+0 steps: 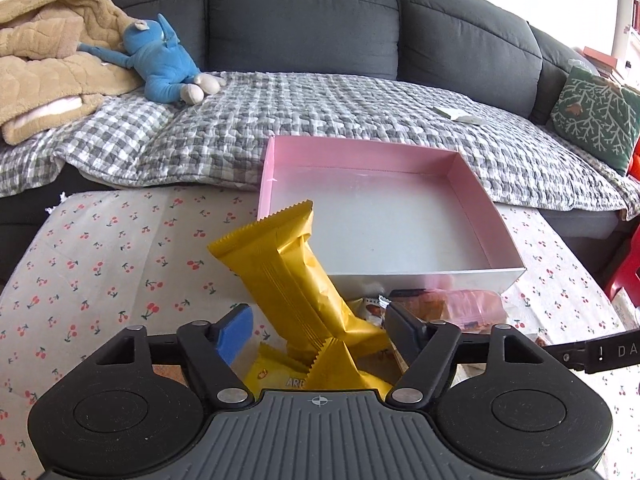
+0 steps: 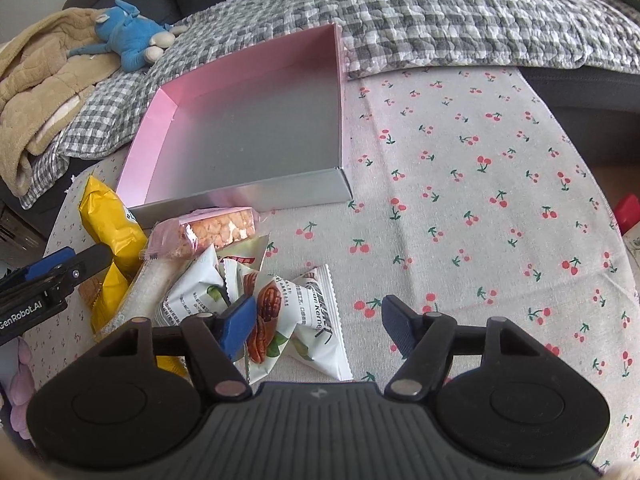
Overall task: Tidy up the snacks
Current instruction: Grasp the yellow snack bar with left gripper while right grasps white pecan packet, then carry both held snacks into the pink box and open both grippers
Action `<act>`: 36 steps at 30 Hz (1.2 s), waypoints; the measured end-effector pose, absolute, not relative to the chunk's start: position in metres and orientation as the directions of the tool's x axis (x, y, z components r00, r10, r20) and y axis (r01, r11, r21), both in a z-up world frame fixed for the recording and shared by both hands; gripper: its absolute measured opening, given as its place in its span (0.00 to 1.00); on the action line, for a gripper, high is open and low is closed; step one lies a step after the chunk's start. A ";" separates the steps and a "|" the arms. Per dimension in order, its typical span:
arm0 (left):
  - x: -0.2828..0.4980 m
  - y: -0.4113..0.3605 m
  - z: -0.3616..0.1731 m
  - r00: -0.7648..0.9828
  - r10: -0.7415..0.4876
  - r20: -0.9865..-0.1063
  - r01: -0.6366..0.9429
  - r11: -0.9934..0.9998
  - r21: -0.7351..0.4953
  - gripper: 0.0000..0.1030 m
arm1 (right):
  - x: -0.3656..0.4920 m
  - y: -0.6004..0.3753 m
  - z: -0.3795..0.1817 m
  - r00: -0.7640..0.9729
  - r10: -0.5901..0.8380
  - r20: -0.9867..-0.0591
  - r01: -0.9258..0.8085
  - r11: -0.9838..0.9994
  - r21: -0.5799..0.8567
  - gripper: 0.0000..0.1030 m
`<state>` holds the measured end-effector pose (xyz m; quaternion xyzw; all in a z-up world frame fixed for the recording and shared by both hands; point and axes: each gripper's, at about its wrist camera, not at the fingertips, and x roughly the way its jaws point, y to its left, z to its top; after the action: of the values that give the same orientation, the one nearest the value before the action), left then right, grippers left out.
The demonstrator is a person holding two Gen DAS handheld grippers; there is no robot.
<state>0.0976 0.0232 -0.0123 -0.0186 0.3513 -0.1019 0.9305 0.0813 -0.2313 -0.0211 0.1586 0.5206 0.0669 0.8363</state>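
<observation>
Left wrist: left gripper point(image 1: 318, 326) around one yellow packet point(image 1: 296, 276), contact unclear | right gripper point(image 2: 316, 322) apart | one pink box point(image 2: 244, 132)

On the tabletop point(image 2: 480, 140), the snack packets point(image 2: 240, 280) lie heaped just before the empty box point(image 2: 240, 200); the sofa point(image 1: 300, 20) stands behind.

Dark grey sofa point(image 1: 304, 20), grey checked quilt point(image 1: 320, 120) over its seat, cherry-print tablecloth point(image 2: 480, 168), soft daylight
</observation>
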 end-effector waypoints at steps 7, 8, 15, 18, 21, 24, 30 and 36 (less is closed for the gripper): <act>0.112 0.025 -0.024 0.737 -0.211 -0.643 0.172 0.977 -0.124 0.51 | 0.090 -0.229 -0.028 0.422 0.337 -0.842 0.047 0.919 0.391 0.64; 0.113 0.024 -0.025 0.738 -0.211 -0.641 0.171 0.977 -0.125 0.48 | 0.091 -0.229 -0.029 0.416 0.345 -0.841 0.050 0.915 0.400 0.65; 0.120 0.025 -0.031 0.742 -0.231 -0.630 0.168 0.973 -0.158 0.37 | 0.093 -0.225 -0.036 0.393 0.409 -0.823 0.041 0.887 0.460 0.53; 0.119 0.025 -0.031 0.747 -0.232 -0.623 0.169 0.973 -0.160 0.35 | 0.094 -0.224 -0.033 0.395 0.437 -0.808 0.039 0.871 0.490 0.43; 0.118 0.026 -0.029 0.751 -0.231 -0.618 0.162 0.973 -0.167 0.34 | 0.093 -0.222 -0.032 0.407 0.429 -0.806 0.029 0.876 0.482 0.41; 0.116 0.028 -0.025 0.750 -0.227 -0.621 0.152 0.973 -0.172 0.33 | 0.094 -0.224 -0.031 0.412 0.422 -0.808 0.040 0.877 0.479 0.40; 0.109 0.026 -0.009 0.751 -0.229 -0.619 0.166 0.973 -0.159 0.32 | 0.093 -0.230 -0.020 0.453 0.394 -0.800 0.047 0.885 0.463 0.39; 0.108 0.023 0.016 0.765 -0.240 -0.598 0.179 0.971 -0.161 0.32 | 0.090 -0.239 -0.003 0.508 0.373 -0.776 0.048 0.888 0.458 0.39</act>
<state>0.1078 0.0230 0.0156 -0.0471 0.3242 -0.1115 0.9382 0.0903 -0.2385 -0.0033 0.2161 0.4863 0.0967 0.8411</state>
